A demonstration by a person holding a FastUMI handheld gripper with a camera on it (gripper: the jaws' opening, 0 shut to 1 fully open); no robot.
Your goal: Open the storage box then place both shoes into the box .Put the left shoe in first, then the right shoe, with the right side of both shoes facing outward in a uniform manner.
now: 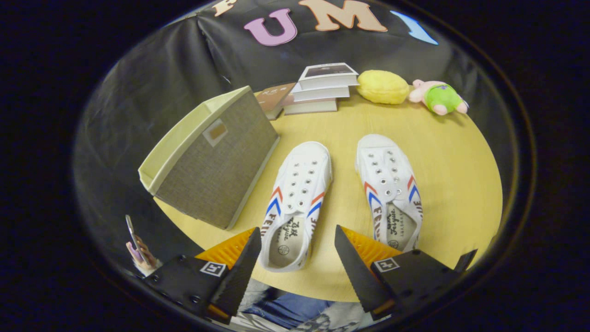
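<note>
Gripper point(297, 240): fingers spread wide and holding nothing, hanging above the near edge of the table.
Left finger point(242, 272): its tip sits just beside the heel of the left shoe, on the box side, not clearly touching it.
Right finger point(352, 267): its tip lies in the gap between the two shoes, near the right shoe's heel.
Left shoe point(297, 203): white canvas with red and blue chevrons, upright on its sole, heel between the fingers, toe pointing away toward the books.
Right shoe point(391, 191): same pattern, upright, just beyond and outside the right finger, set apart from its partner and roughly parallel to it.
Storage box point(214, 166): grey fabric with a pale rim, standing beside the left shoe at the table's edge, a small label tag on the face toward the camera; whatever may be inside cannot be made out from here.
Table point(451, 175): round, light wood.
Books point(320, 90): a stack of them beyond the shoes, with another book leaning behind the box.
Yellow plush point(382, 86): beside the stack.
Pink and green plush toy point(439, 97): just beyond the yellow one.
Person's hand point(138, 251): below the box, holding a phone.
</note>
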